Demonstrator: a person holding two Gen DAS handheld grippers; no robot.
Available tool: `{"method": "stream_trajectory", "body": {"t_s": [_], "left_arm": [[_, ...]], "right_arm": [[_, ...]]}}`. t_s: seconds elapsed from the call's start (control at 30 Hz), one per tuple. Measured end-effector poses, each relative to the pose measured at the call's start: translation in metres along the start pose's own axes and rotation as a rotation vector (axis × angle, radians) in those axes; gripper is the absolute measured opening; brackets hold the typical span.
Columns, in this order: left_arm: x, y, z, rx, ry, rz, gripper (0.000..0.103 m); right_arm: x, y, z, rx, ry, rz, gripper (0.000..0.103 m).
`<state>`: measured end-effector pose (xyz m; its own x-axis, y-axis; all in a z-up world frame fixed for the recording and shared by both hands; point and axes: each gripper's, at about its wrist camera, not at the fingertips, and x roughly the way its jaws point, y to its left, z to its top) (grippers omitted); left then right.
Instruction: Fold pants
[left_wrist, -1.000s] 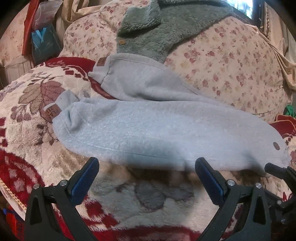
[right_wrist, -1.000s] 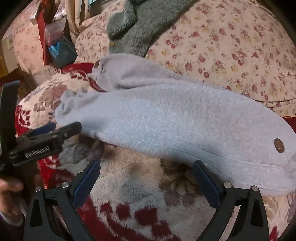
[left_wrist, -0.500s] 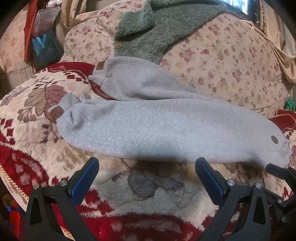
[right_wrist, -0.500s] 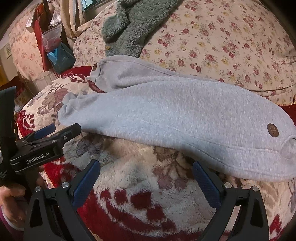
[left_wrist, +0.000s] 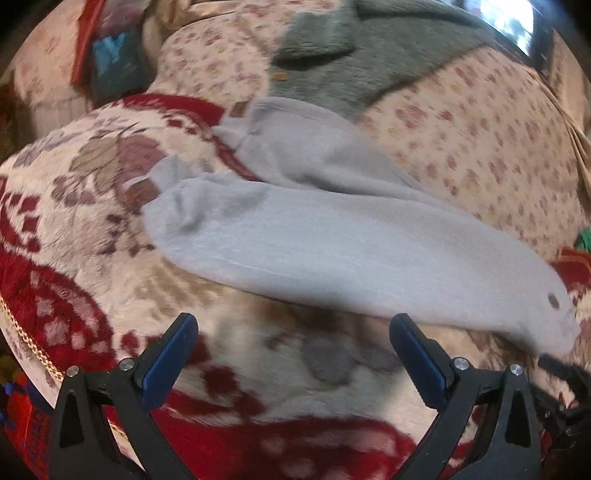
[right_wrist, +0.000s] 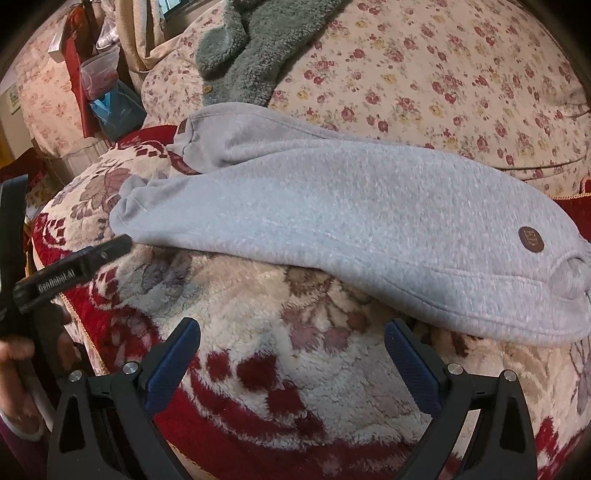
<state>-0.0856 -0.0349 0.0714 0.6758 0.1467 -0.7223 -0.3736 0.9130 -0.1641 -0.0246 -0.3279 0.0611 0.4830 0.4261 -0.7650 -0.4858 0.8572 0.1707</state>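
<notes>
Both grippers, left (left_wrist: 291, 332) and right (right_wrist: 291, 336), jaws wide, empty; grey pants (right_wrist: 351, 221) on blanket (right_wrist: 258, 314).

Open blanket in front, pants and cushion blocking behind

Bare plush blanket (right_wrist: 295, 369) is being left free ahead of both wide-open grippers, the left gripper (left_wrist: 291, 343) and the right gripper (right_wrist: 291, 343). The far side is being blocked by the grey pants (right_wrist: 351, 221) lying across, with the floral cushion (right_wrist: 461, 85) and a green fleece (right_wrist: 258, 48) being pressed close behind them.
</notes>
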Motion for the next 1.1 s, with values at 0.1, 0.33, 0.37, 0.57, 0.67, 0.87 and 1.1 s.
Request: {"method": "stream_trajectory", "body": {"t_s": [0.1,0.33,0.37,0.57,0.67,0.87,1.1], "left_arm": [[0.005,0.028,0.009,-0.069,0.0,0.001,0.103],[0.032,0.079,0.028,-0.174,0.011,0.065,0.103],[0.036,0.083,0.03,-0.184,0.015,0.068,0.103],[0.058,0.084,0.035,-0.177,0.039,0.073,0.103],[0.062,0.077,0.034,-0.148,0.041,0.079,0.103],[0.061,0.068,0.033,-0.106,0.026,0.088,0.103],[0.066,0.073,0.035,-0.101,0.038,0.088,0.103]], "right_arm": [[0.004,-0.001,0.001,0.01,0.009,0.009,0.102],[0.018,0.001,0.006,0.016,0.031,0.031,0.102],[0.019,-0.002,0.007,0.025,0.032,0.035,0.102],[0.021,-0.033,0.006,0.126,0.055,0.005,0.102],[0.02,-0.045,0.007,0.142,0.058,-0.02,0.102],[0.019,-0.045,0.016,0.136,0.043,-0.053,0.102],[0.02,-0.045,0.021,0.139,0.041,-0.048,0.102]]}}
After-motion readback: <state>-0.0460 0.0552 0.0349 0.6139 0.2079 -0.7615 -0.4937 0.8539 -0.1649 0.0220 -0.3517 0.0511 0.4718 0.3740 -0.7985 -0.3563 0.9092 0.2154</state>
